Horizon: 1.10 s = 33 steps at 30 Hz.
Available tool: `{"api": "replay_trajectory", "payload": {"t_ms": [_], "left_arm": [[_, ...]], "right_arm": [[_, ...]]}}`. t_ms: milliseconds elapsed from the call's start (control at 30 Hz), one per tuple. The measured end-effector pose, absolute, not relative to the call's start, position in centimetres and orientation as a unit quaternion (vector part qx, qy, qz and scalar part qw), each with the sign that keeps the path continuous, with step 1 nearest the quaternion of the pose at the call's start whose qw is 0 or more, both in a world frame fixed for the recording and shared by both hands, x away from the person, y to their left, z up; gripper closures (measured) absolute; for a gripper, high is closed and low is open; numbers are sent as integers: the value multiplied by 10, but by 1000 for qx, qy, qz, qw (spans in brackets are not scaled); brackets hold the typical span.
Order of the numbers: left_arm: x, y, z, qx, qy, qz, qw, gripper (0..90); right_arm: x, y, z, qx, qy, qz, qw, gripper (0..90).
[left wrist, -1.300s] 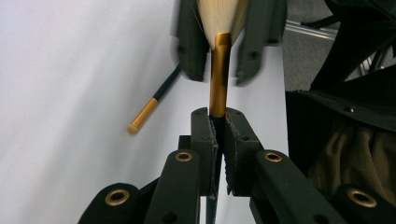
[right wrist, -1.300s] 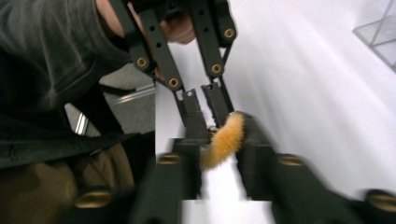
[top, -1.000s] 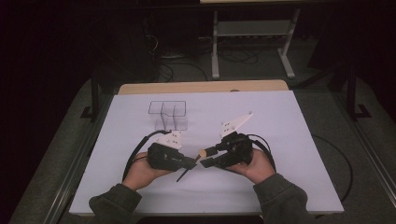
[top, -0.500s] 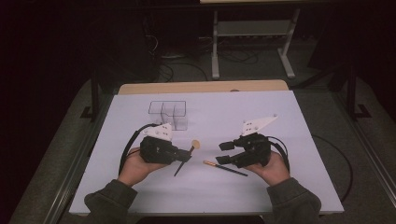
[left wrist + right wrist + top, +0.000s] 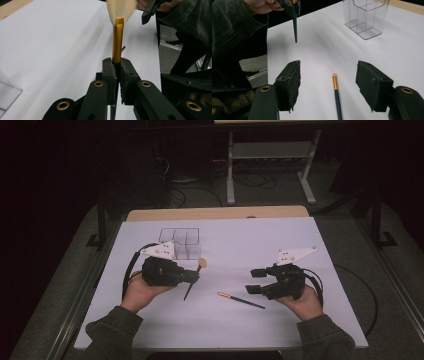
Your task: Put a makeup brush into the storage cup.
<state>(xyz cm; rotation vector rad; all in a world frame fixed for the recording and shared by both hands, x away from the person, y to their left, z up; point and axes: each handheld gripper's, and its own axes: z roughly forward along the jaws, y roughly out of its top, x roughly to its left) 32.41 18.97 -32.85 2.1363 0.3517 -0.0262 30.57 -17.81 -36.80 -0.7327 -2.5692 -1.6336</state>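
White tabletop (image 5: 320, 240), dark room beyond.

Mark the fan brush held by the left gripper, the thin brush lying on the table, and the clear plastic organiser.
Fan brush with gold ferrule (image 5: 117, 40): left gripper view, on the ferrule.
Thin dark brush with gold ferrule (image 5: 241, 300): high view, mid-handle.
Clear plastic compartment organiser (image 5: 364, 17): right gripper view, front wall.

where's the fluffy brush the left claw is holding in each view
High view: the fluffy brush is left of centre, in the left claw.
Left gripper view: centre, gold ferrule rising from the shut jaws.
Right gripper view: top left, dark handle tip pointing down.
Shared landmark: the clear organizer.
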Motion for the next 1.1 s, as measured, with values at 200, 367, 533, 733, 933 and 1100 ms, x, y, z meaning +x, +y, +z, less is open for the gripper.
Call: {"api": "replay_trajectory", "payload": {"t_ms": [200,367,533,733,933,1100], "left_arm": [[328,193,-322,872,144,-5,468,838],[332,199,-317,868,149,-2,473,837],[338,203,-313,866,155,-3,476,838],[343,205,-310,866,156,-2,476,839],[347,208,-306,863,161,0,479,838],[353,213,-297,860,166,7,483,838]], "right_arm": [[306,-189,-373,-249,-816,-521,-4,307],[304,-195,-379,-262,-816,-515,-7,289],[302,-202,-385,-275,-813,-513,-12,262],[299,-208,-389,-288,-813,-506,-24,250],[298,-212,-395,-297,-815,-497,-30,231],[295,-216,-398,-302,-815,-493,-40,218]]}}
